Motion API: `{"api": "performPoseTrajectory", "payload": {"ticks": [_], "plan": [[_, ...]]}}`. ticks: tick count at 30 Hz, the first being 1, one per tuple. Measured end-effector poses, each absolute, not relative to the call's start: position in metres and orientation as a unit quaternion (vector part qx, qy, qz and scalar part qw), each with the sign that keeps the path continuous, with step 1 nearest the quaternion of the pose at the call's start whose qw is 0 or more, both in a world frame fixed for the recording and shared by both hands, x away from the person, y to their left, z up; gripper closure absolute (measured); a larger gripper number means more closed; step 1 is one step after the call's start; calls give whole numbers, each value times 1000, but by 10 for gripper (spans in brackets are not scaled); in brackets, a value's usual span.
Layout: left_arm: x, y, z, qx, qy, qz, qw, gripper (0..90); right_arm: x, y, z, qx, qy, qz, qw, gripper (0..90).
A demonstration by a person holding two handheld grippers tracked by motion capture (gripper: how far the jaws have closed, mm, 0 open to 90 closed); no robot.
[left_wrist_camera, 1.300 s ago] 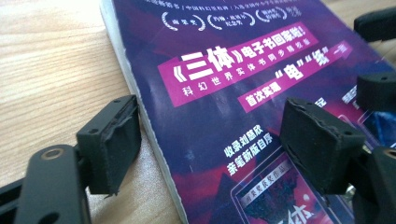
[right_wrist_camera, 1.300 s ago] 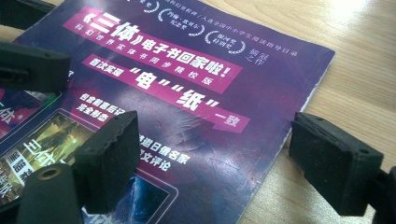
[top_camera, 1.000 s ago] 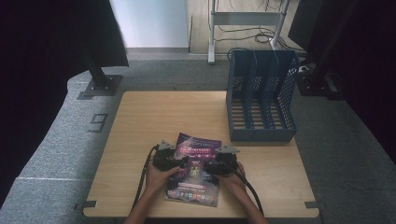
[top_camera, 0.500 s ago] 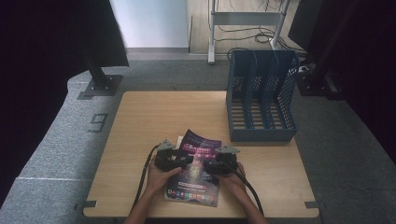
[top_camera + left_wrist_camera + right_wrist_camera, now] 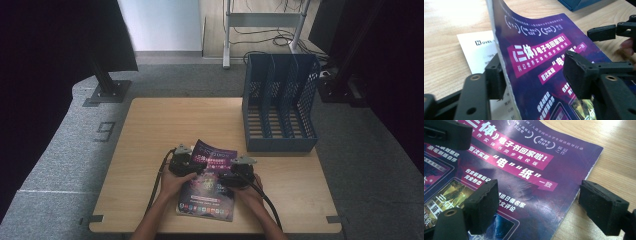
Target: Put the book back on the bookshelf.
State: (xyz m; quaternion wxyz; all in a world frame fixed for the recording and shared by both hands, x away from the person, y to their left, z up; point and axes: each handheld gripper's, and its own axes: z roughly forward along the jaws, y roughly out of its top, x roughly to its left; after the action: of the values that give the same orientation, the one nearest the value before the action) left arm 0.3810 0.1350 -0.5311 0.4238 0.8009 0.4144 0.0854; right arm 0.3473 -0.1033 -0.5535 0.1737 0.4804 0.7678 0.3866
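- Two hand-held grippers work on a purple glossy magazine (image 5: 210,182) lying near the front edge of the light wooden table (image 5: 165,125).
- At the left, the left gripper (image 5: 186,164) has its jaws on either side of the magazine's left edge; they look close to pinching but not fully pressed. That edge now curls up higher than half a second ago, baring a white printed sheet (image 5: 477,53) beneath.
- At the middle, the cover bows upward, so the lift seems under way.
- At the right, the right gripper (image 5: 239,176) holds its jaws spread over the cover's right edge, gripping nothing.
- Farther right, the blue plastic slotted file rack (image 5: 280,100) stands unmoved, probably the destination.
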Motion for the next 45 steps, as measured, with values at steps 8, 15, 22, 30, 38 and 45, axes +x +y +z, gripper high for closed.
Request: {"api": "performPoseTrajectory", "payload": {"ticks": [8, 15, 22, 30, 38, 45], "plan": [[389, 133, -534, 798, 431, 93, 411, 422, 347, -103, -554, 481, 767, 387, 174, 164], [391, 133, -534, 799, 429, 87, 412, 496, 347, -103, -554, 481, 767, 387, 173, 164], [388, 132, -534, 802, 427, 106, 404, 632, 347, -103, -554, 481, 767, 387, 173, 164], [380, 135, -536, 795, 426, 103, 419, 768, 347, -103, -554, 481, 768, 387, 173, 164], [377, 132, -535, 796, 428, 118, 411, 785, 347, -103, -554, 481, 768, 387, 174, 164], [375, 129, -534, 797, 426, 125, 410, 807, 347, -103, -554, 481, 768, 387, 173, 164]]}}
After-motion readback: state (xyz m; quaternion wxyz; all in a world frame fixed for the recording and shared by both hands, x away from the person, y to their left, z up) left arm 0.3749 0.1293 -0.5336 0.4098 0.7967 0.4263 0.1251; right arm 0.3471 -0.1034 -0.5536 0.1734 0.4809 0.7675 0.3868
